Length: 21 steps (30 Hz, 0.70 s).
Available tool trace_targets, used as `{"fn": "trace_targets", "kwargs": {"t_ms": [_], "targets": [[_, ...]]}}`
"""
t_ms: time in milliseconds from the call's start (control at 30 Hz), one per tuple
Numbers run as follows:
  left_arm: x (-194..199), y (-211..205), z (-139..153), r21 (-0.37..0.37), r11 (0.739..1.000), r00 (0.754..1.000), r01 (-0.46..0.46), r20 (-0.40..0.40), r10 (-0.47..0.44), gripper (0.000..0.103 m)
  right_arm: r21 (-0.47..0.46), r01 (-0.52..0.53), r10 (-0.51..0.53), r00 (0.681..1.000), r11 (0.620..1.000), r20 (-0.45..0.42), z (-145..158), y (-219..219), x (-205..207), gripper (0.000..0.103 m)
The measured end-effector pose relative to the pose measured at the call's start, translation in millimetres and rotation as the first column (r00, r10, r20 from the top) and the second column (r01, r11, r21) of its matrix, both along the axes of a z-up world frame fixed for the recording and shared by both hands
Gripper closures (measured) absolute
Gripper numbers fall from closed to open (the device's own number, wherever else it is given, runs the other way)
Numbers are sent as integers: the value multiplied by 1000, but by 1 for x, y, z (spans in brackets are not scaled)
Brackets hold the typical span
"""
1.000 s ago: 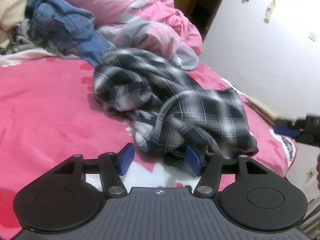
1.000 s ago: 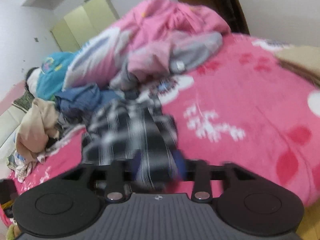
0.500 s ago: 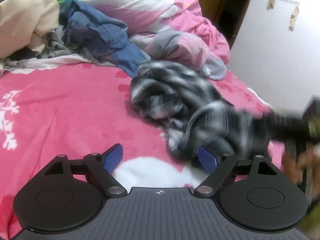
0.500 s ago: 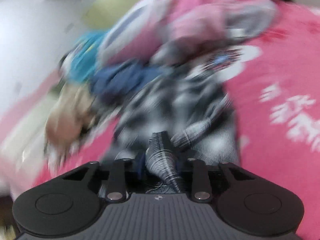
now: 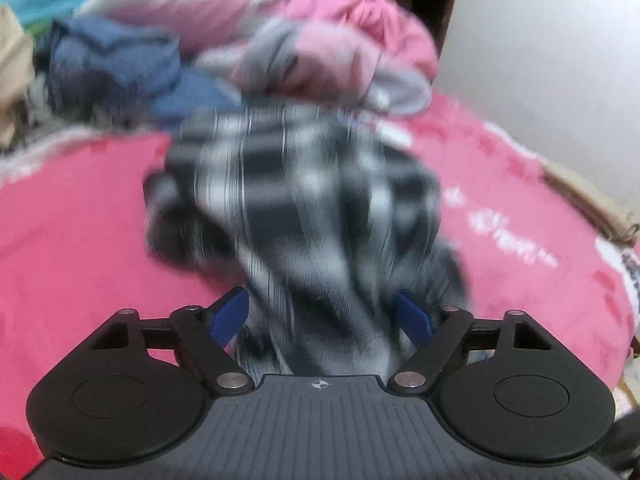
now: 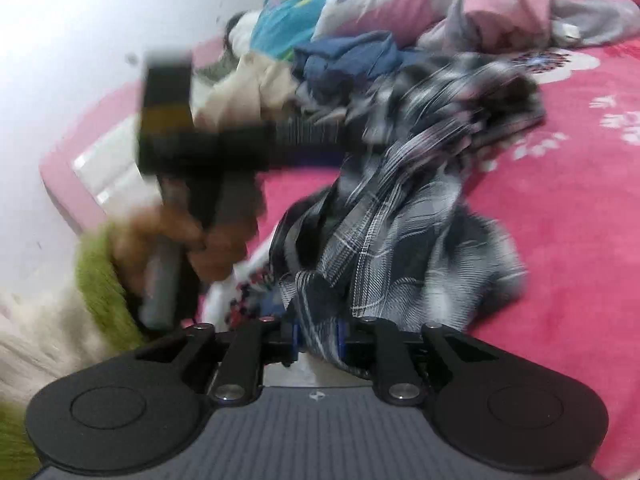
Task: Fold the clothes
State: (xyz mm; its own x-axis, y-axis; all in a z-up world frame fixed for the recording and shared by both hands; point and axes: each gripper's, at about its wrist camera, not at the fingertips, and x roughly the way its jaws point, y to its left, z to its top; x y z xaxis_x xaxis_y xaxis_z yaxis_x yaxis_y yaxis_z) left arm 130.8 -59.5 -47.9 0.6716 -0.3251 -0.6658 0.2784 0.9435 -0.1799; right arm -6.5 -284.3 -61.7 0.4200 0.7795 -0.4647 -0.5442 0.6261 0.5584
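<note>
My right claw (image 6: pixel 318 338) is clenched on a fold of the plaid shirt (image 6: pixel 404 216) — the blue pads pinch the cloth right at the tips, and the rest of the garment trails ahead of it across the pink bedspread (image 6: pixel 560 208). My left claw (image 5: pixel 322 316) stands wide with its jaws closing; blurred shirt (image 5: pixel 304 208) fabric bunches between the blue pads (image 5: pixel 229 314), but I can't see them pressing on it. Seen from the right claw, the left one (image 6: pixel 352 140) reaches in from the left side over the shirt, held by a hand (image 6: pixel 184 240) in a green sleeve (image 6: pixel 100 280). Beyond the shirt lie blue jeans (image 5: pixel 116 60) and a pink duvet (image 5: pixel 320 20).
</note>
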Motion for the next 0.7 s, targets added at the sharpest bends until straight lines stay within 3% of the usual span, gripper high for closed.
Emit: {"fn": "trace_targets", "kwargs": {"t_ms": [67,133,200,367,400,467,500,533,600,700], "targets": [[-2,3,-7,-7,1000,1000,-12,-15,12,24,101,61,-61,998,993,-5,9,-26,8,61],[-7,7,-9,-17,1000,1000,-17,-7,17,24,196,165,-164,986,967,-19,18,-50,30,30],[-12,10,-11,-26,999,1000,-26,-9,26,24,249,264,-257,964,932,-61,21,-67,60,21],[-28,8,-11,-14,1000,1000,-26,-4,26,24,283,464,-387,876,839,-289,-17,-73,166,21],[-30,6,-10,-10,1000,1000,-17,0,17,24,291,504,-406,849,813,-338,-29,-72,185,25],[-33,7,-9,-17,1000,1000,-5,4,5,24,303,536,-416,826,788,-380,-42,-69,205,49],[-35,10,-9,-28,1000,1000,3,5,-3,24,323,532,-409,831,782,-378,-41,-66,210,67],[-38,14,-10,-42,999,1000,9,7,-9,24,337,504,-397,853,795,-339,-34,-59,211,78],[-43,22,-11,-72,997,1000,22,14,-21,24,359,444,-369,893,821,-258,-19,-43,212,91],[-53,40,-9,-130,991,999,30,22,-27,24,374,300,-271,954,878,-128,17,-6,202,97]]}}
